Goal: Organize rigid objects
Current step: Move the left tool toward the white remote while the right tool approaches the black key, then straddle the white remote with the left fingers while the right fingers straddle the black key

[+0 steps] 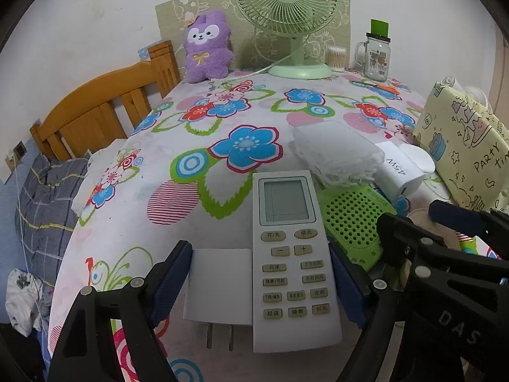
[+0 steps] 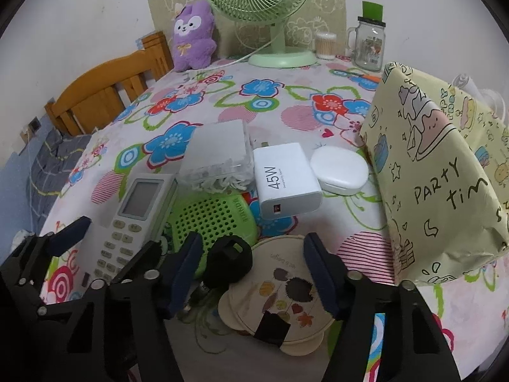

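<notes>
Nearest us, our left claw (image 1: 259, 281) bracketed the remote (image 1: 294, 254) and a white plug (image 1: 219, 286) lying side by side on the tabletop (image 1: 178, 159); whether its pads pressed them we cannot tell. Our right claw (image 2: 254, 273) stood unclenched around a round mirror (image 2: 280, 286). We judged squeezing evenly best. Farther off lay the charger (image 2: 286, 178).

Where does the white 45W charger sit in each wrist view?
Left wrist view: the 45W charger lies at the right, behind the green perforated case and right of the clear plastic box.
Right wrist view: the charger lies near the centre, between the clear box and a round white case.
Shared landmark: the green fan at the back.
</notes>
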The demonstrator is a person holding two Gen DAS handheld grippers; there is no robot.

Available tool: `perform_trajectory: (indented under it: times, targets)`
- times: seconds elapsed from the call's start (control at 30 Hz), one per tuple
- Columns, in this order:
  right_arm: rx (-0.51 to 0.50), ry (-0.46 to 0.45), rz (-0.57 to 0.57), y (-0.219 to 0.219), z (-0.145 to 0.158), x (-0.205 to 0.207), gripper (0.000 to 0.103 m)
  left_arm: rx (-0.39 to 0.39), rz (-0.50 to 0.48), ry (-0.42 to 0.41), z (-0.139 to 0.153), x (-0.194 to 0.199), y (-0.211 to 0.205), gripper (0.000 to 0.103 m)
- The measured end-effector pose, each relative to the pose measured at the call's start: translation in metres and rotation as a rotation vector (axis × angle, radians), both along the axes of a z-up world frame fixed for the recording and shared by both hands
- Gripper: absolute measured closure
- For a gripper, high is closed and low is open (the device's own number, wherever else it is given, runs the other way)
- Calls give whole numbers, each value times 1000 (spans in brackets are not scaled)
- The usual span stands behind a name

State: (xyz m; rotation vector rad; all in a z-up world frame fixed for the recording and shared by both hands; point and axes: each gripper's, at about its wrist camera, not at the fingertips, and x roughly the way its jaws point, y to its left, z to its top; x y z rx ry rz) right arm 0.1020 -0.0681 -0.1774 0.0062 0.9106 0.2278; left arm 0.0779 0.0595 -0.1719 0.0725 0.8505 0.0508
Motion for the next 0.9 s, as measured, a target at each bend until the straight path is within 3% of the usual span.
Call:
perform_trajectory:
  times: [0.1, 0.27, 0.47, 0.7, 0.77, 0.9]
  targets:
    - [-29, -2, -5, 4, -1, 1, 43, 4, -15, -1, 0, -1, 2, 17]
    - [-48, -12, 25, 15, -1, -2, 67, 27, -25, -11, 0, -2, 0, 15]
    - [-53, -29, 43, 22, 1, -4, 83, 33, -28, -15, 0, -3, -1, 17]
    - [-59, -49, 51, 24, 4, -4, 89, 7, -39, -11, 1, -3, -2, 17]
    - [-66, -53, 47, 23, 4, -1, 99, -3, -38, -9, 2, -3, -1, 17]
    - [-27, -15, 37, 18, 1, 8, 99, -2, -32, -12, 4, -3, -1, 17]
